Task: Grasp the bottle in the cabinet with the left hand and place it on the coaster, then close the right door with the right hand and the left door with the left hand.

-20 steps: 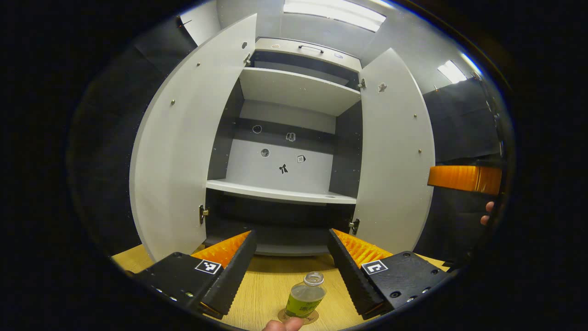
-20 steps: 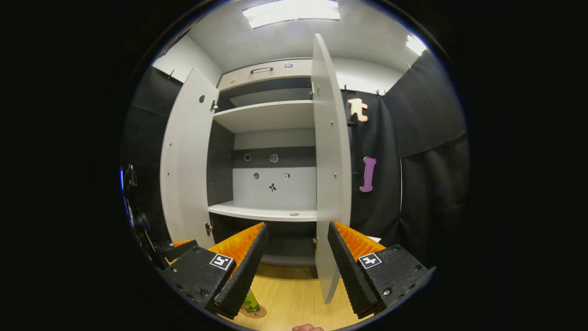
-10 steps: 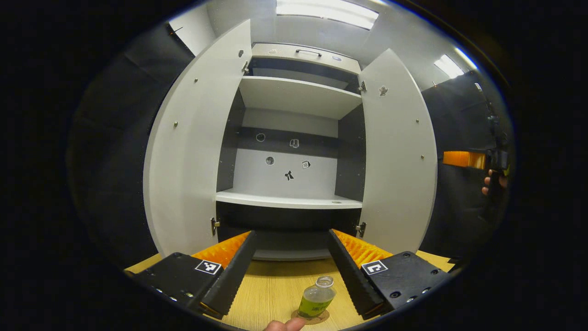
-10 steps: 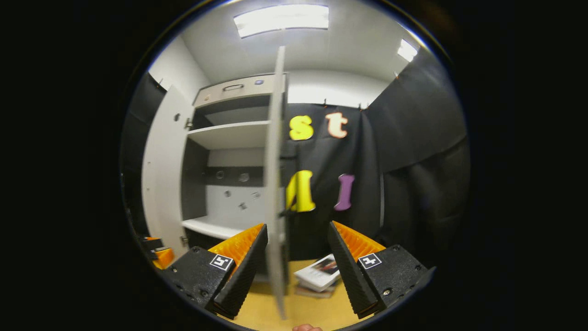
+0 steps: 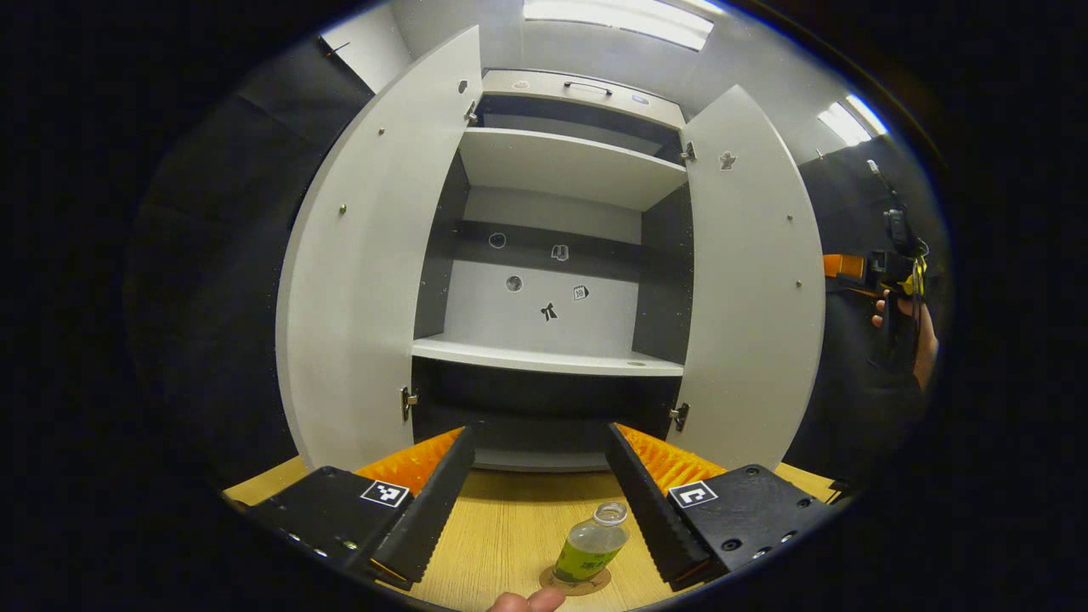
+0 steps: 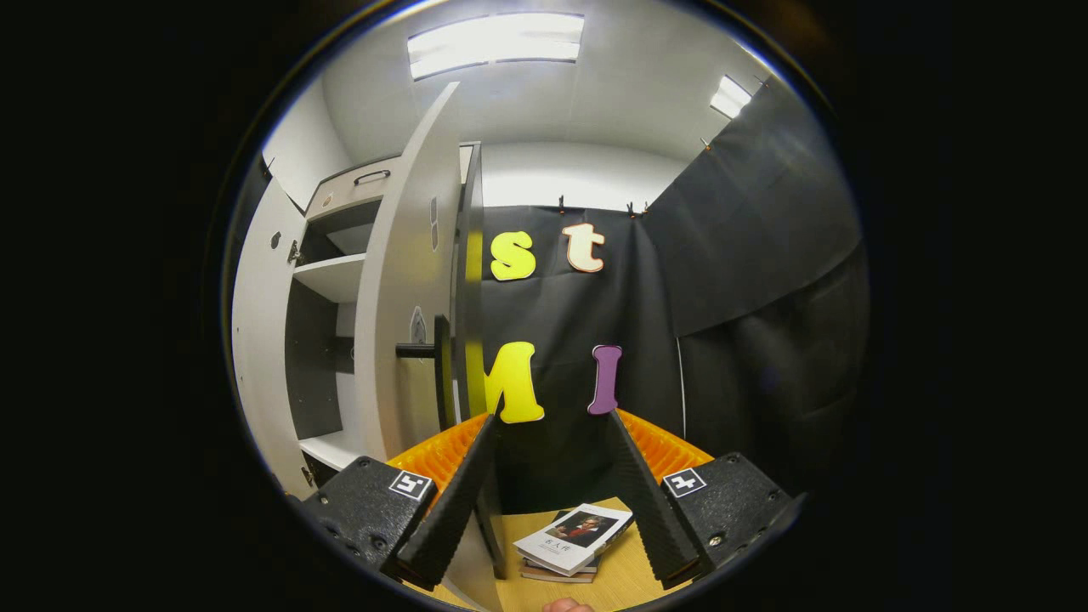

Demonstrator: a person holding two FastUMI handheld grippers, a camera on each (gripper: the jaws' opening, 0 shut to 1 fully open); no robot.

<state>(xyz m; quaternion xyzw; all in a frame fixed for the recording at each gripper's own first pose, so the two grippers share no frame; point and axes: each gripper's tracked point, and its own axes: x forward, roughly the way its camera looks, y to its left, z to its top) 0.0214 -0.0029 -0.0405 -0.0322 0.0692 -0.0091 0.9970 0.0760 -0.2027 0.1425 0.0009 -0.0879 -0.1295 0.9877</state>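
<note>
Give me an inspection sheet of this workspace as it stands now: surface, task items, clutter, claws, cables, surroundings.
Surface: light wooden tabletop in front of the cabinet.
Task items: bottle, uncapped, green label, stands upright on the round coaster. Left door and right door both open; cabinet shelf bare apart from a small mark near its right end.
Clutter: small stack of books on the table beyond the right door.
Claws: left claw open, bottle between its fingers untouched; right claw open beside the right door's outer face, near its handle.
Cables: nothing seen.
Surroundings: black cloth booth wall, ceiling lights.
</note>
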